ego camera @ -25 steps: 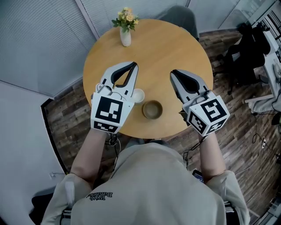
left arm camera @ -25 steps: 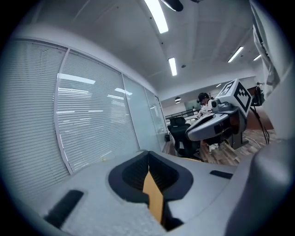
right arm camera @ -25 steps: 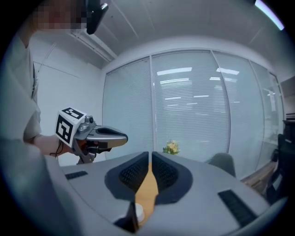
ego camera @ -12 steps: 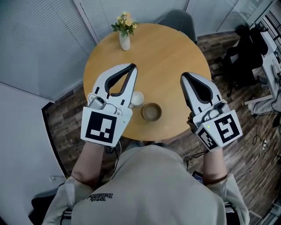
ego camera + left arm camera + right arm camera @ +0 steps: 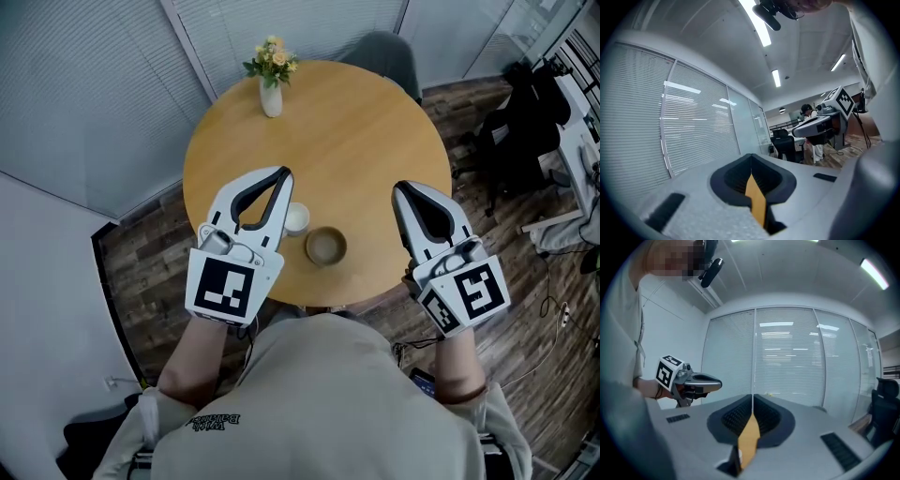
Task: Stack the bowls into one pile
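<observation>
The round wooden desk [image 5: 375, 141] carries two small bowls close to its near edge. The white bowl [image 5: 297, 218] is on the left and the brown bowl [image 5: 325, 247] is just beside it on the right, a little nearer to the person. They stand next to each other, each one directly on the desk, so they are not stacked. From the head view I cannot tell if their rims touch.

The left gripper [image 5: 283, 172] is closed and empty: in the left gripper view its two jaws meet at the tip and nothing is between them. It is held above the left part of the desk, and in the head view its body covers the left edge of the white bowl.

The right gripper [image 5: 399, 187] is also closed and empty, with the jaws pressed together in the right gripper view. It is at the right side of the desk, well apart from the brown bowl, over the desk's rim.

Both grippers point away from the person, about level.

At the far side of the desk stands a white vase [image 5: 271, 97] with yellow flowers [image 5: 272, 58], and behind the desk there is a grey chair [image 5: 382, 49]
</observation>
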Action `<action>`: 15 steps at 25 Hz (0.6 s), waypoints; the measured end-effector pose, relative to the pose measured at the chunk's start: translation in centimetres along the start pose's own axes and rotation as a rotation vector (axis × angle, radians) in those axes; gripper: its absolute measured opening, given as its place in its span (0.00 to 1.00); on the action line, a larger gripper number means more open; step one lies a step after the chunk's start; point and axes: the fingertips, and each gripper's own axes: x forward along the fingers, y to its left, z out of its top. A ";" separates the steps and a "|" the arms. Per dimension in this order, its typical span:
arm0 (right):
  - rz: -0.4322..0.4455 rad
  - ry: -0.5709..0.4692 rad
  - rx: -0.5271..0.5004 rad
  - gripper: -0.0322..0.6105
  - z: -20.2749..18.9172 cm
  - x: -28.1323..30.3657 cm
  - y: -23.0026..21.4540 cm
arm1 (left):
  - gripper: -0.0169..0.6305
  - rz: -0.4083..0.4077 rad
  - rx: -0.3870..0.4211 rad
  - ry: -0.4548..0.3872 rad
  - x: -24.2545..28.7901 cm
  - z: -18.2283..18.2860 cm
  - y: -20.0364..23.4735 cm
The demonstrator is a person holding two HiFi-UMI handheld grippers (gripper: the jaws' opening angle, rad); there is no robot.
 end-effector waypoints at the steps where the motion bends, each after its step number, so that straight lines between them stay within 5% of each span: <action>1: 0.004 0.000 0.010 0.10 -0.2 0.0 0.0 | 0.06 -0.002 0.010 0.007 -0.1 -0.3 0.1; 15: 0.008 0.001 -0.014 0.10 0.0 0.0 0.4 | 0.06 -0.002 0.013 0.033 -0.9 -1.3 -0.2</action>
